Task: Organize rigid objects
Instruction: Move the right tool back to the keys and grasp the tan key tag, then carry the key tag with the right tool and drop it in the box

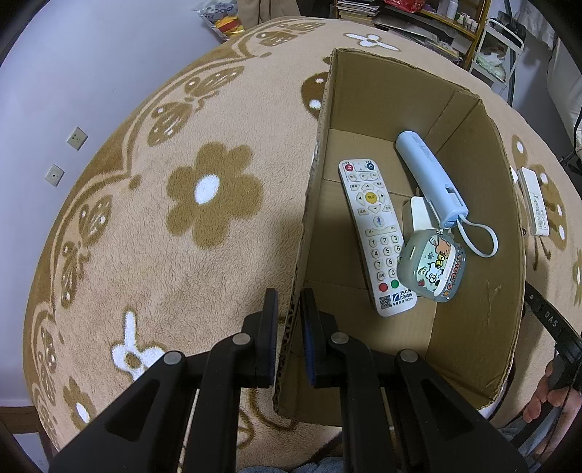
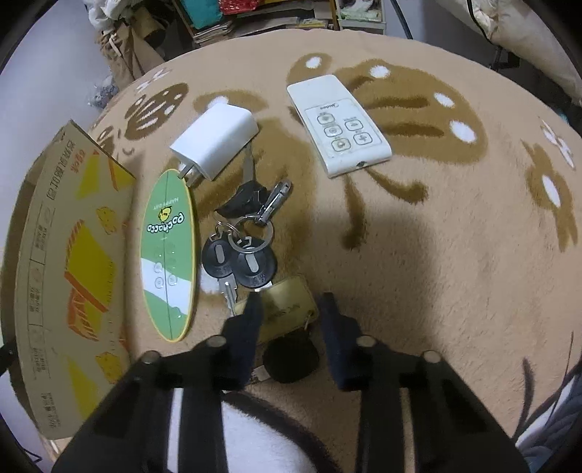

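Observation:
My left gripper (image 1: 290,309) is shut on the near left wall of an open cardboard box (image 1: 473,225). Inside lie a white remote (image 1: 374,233), a light-blue tube-shaped device (image 1: 429,174), a white adapter (image 1: 422,214) and a clear earbud case with cartoon stickers (image 1: 429,269). My right gripper (image 2: 289,302) is open just above a bunch of keys (image 2: 240,258) with a brass tag (image 2: 287,309). A white charger (image 2: 214,142), a green oval card (image 2: 169,251) and a small white remote (image 2: 338,123) lie on the blanket beyond.
A beige flower-patterned blanket (image 1: 182,236) covers the table. The box's printed outer wall (image 2: 72,262) stands left of the keys. A white remote (image 1: 534,203) lies outside the box's right wall. Cluttered shelves (image 1: 418,18) stand behind.

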The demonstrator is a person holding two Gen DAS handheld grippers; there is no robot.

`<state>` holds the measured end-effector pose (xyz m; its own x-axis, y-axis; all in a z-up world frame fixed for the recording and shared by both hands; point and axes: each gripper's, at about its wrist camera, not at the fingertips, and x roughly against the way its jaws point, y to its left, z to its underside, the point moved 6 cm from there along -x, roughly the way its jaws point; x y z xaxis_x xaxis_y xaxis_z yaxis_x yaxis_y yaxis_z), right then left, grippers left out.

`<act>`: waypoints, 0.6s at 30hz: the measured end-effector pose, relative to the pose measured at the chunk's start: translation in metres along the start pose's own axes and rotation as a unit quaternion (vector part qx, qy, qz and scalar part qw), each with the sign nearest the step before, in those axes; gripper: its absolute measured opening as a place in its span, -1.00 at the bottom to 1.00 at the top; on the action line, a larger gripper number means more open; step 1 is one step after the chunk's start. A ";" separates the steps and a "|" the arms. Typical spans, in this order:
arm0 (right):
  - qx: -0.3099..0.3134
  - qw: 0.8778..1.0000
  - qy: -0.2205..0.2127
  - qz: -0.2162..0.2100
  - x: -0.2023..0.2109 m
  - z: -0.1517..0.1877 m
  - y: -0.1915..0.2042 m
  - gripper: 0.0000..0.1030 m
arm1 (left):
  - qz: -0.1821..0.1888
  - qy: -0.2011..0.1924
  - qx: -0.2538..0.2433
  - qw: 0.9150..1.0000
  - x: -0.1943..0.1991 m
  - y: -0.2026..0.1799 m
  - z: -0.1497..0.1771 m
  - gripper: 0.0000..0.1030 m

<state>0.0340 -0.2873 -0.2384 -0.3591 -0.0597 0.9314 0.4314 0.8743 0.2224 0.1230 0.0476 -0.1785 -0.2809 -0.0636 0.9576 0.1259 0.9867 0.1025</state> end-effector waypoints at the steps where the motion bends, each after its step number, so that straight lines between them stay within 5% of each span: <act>1: -0.004 1.000 0.002 -0.011 0.001 -0.001 0.001 -0.67 | 0.000 0.000 0.000 1.000 0.000 0.000 0.000 -0.76; 4: 0.004 1.000 -0.013 -0.012 0.007 -0.004 0.007 -0.87 | 0.000 0.000 0.000 1.000 0.000 0.000 0.000 -0.76; 11: 0.017 0.999 -0.031 -0.002 0.017 -0.009 0.014 -0.87 | 0.000 0.000 0.000 1.000 0.000 0.000 0.000 -0.76; 18: 0.005 0.997 -0.063 -0.042 0.037 -0.027 0.020 -0.87 | 0.003 0.001 0.007 1.000 0.001 0.001 0.000 -0.77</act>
<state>0.0515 -0.2848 -0.1912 -0.4954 -0.0721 0.8657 0.3869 0.8739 0.2942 0.1227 0.0488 -0.1777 -0.2791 -0.0569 0.9586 0.1146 0.9891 0.0921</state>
